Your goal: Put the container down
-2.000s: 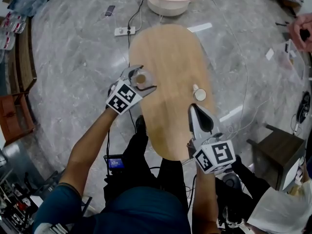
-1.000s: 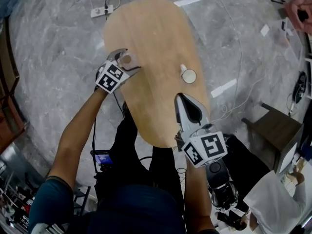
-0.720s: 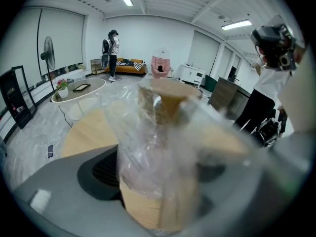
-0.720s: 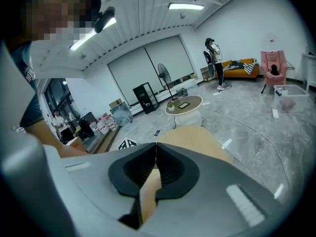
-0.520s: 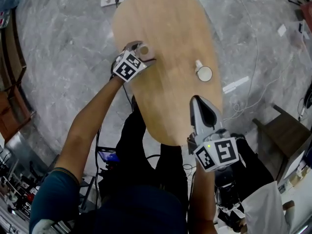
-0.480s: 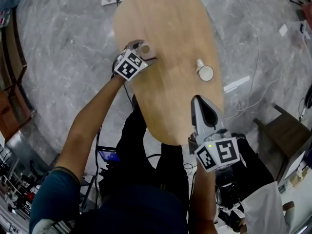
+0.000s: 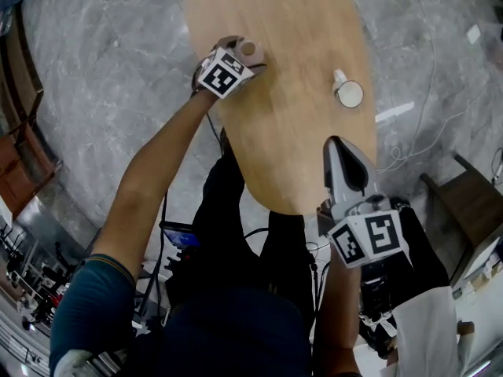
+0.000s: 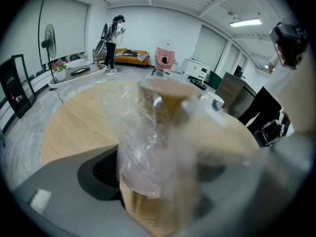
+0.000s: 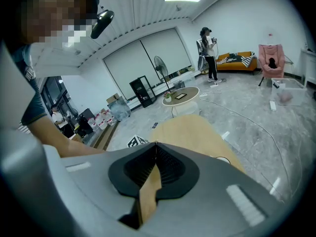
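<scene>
A clear plastic container (image 7: 248,50) with a tan inside sits between the jaws of my left gripper (image 7: 245,51), over the left edge of the oval wooden table (image 7: 291,124). The left gripper view is filled by that container (image 8: 157,147), upright and crinkled, with the left gripper (image 8: 163,186) shut on its sides. Whether its base touches the tabletop I cannot tell. My right gripper (image 7: 340,142) hovers over the table's near right edge, shut and holding nothing; its tips (image 9: 154,146) meet in the right gripper view.
A round white lid (image 7: 350,93) with a small white piece (image 7: 339,76) beside it lies on the table's right side. Grey marble floor with a white cable (image 7: 416,144) surrounds the table. A dark stool (image 7: 471,203) stands at the right.
The head view has shifted, so the table sits higher and further right. The left gripper with the container has moved slightly further away along the table's left edge. The right gripper stays shut.
</scene>
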### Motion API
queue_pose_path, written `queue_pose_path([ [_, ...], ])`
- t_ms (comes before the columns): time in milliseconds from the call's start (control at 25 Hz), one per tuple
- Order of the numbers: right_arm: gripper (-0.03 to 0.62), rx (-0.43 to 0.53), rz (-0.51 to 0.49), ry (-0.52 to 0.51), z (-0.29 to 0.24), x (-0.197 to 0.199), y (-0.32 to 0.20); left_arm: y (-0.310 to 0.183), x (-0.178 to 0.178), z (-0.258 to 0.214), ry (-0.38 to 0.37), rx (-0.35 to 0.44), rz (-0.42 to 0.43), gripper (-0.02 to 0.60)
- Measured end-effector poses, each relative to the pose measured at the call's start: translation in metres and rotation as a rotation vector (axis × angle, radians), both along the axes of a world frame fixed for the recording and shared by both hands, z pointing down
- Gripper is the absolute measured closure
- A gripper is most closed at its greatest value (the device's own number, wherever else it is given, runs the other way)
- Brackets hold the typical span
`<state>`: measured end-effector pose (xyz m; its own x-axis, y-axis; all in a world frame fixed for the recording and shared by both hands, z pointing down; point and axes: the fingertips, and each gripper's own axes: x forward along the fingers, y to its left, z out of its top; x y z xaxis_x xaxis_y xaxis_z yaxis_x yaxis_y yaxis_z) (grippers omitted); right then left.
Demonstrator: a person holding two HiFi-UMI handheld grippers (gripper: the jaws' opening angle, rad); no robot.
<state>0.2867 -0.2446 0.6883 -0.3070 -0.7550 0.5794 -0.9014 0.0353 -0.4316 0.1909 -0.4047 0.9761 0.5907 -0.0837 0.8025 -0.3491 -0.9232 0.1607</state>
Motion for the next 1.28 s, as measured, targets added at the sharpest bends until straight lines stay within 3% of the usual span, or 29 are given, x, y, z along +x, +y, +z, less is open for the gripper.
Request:
queue_pose_path([
  [680, 0.583, -0.031, 0.010, -0.013, 0.023, -0.002, 0.015, 0.018, 0.005, 0.042, 0.001, -0.005, 0.029, 0.186],
  [1080, 0.583, -0.032, 0.015, -0.013, 0.025, -0.004, 0.018, 0.019, 0.007, 0.054, -0.003, 0.115, 0.104, 0.183],
  [1280, 0.583, -0.018, 0.014, -0.014, 0.019, -0.006, 0.017, 0.024, 0.003, 0.046, 0.009, 0.075, 0.099, 0.174],
])
